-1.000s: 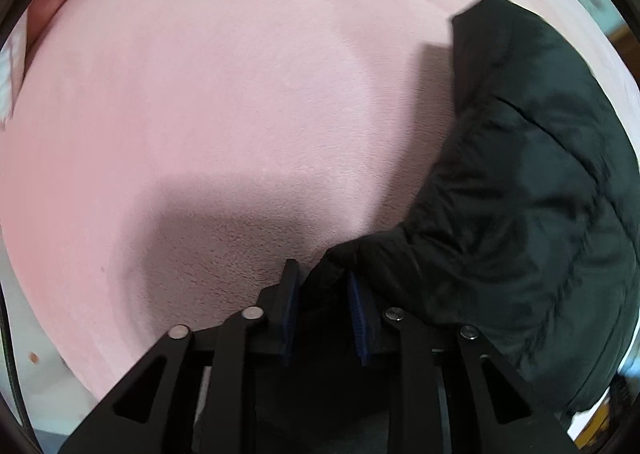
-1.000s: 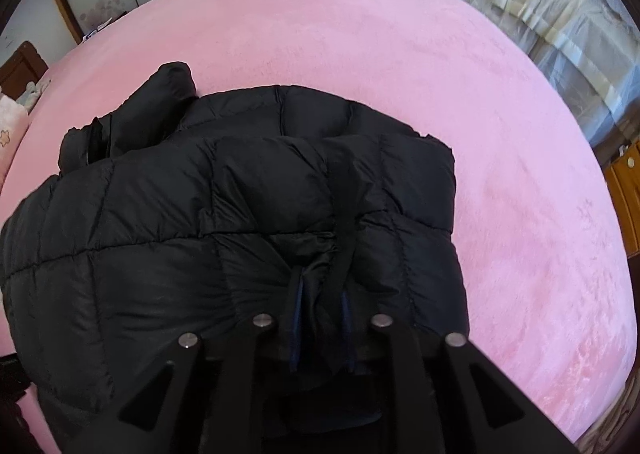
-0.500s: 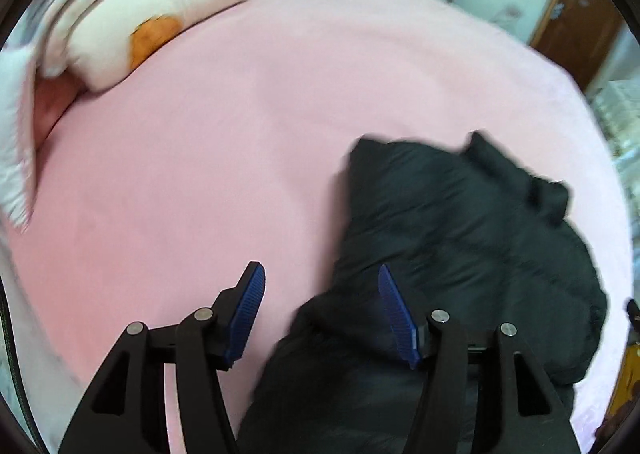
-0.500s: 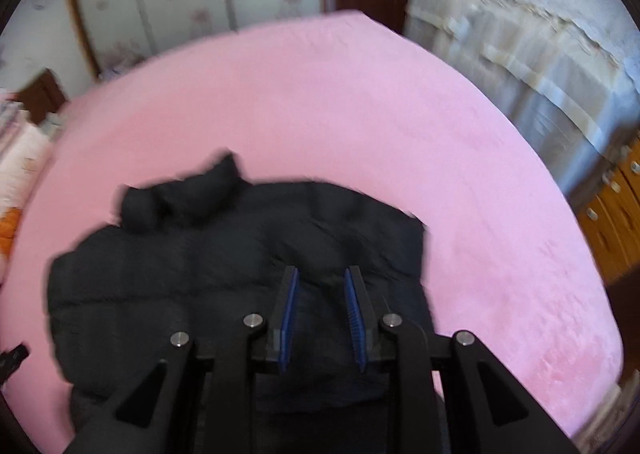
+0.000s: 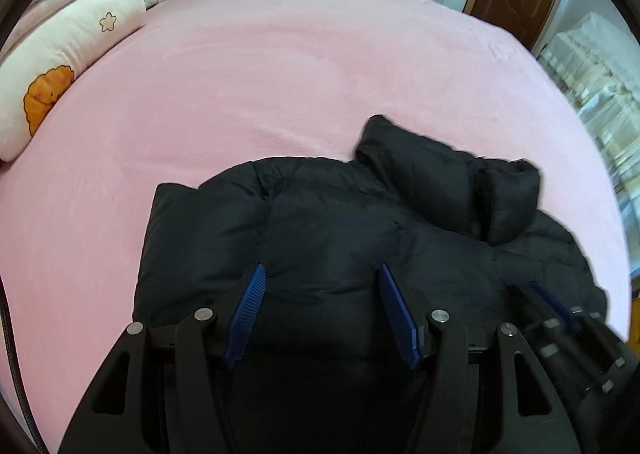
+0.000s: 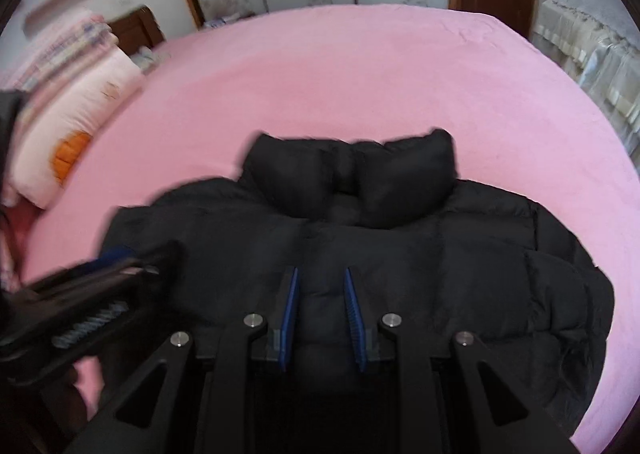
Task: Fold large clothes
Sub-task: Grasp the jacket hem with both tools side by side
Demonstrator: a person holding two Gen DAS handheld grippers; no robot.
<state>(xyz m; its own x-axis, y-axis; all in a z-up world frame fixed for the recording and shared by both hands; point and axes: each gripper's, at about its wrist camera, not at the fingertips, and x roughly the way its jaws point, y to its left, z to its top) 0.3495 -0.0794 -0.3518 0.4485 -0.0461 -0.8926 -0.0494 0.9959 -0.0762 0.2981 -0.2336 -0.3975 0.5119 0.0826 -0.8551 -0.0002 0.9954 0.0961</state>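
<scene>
Jacket: my black quilted puffer jacket [image 5: 360,238] lies on the pink plush bed [image 5: 280,74], collar pointing away, long axis crosswise.
Left tool [image 5: 322,274]: my jaws just widened, empty.
Right tool [image 6: 320,274]: narrow, gripping nothing.

black puffer jacket [image 6: 400,254] | quilted, folded compact | collar up top | lying on pink bed

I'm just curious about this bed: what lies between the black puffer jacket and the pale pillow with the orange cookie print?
Nothing but bare pink blanket. In the left wrist view, the jacket sits apart from the pillow.
</scene>
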